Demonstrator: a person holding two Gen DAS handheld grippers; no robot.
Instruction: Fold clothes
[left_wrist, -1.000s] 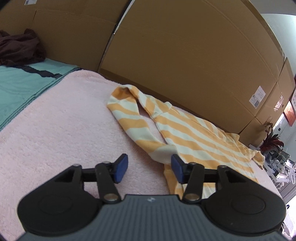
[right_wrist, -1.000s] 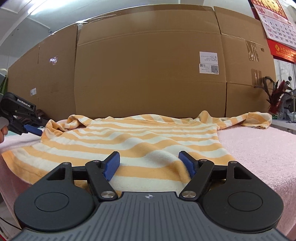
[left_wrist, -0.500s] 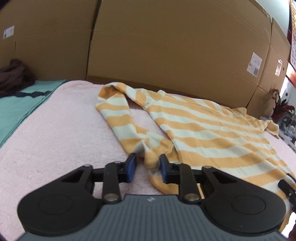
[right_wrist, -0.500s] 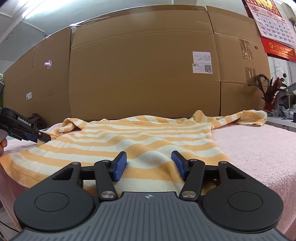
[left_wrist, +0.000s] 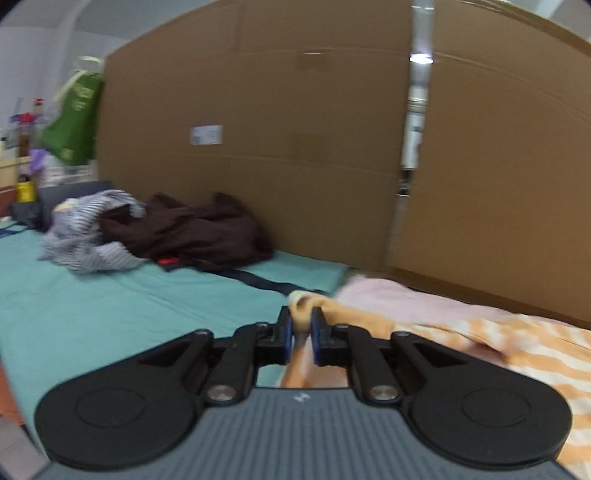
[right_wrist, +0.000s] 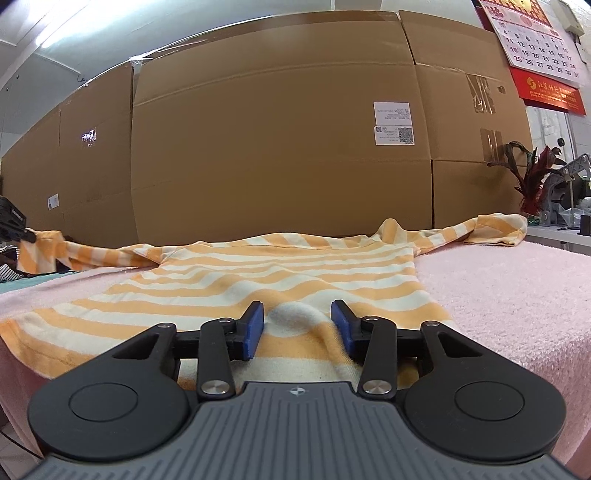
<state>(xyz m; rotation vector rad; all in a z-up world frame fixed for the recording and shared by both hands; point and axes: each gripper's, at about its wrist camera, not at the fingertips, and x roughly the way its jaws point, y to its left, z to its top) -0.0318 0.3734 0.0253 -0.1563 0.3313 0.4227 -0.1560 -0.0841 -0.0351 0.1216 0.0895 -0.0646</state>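
Shirt (right_wrist: 280, 273) sleeve pinched in left tongs (left_wrist: 300, 336) | hem between parted right tongs (right_wrist: 297, 325)

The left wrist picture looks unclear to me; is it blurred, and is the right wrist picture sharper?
Left wrist view: motion blur smears the striped shirt, the cardboard wall and the clothes pile; only the left gripper is sharp. Right wrist view: sharp and evenly lit, the right gripper crisp, the wall bent by the fisheye lens.
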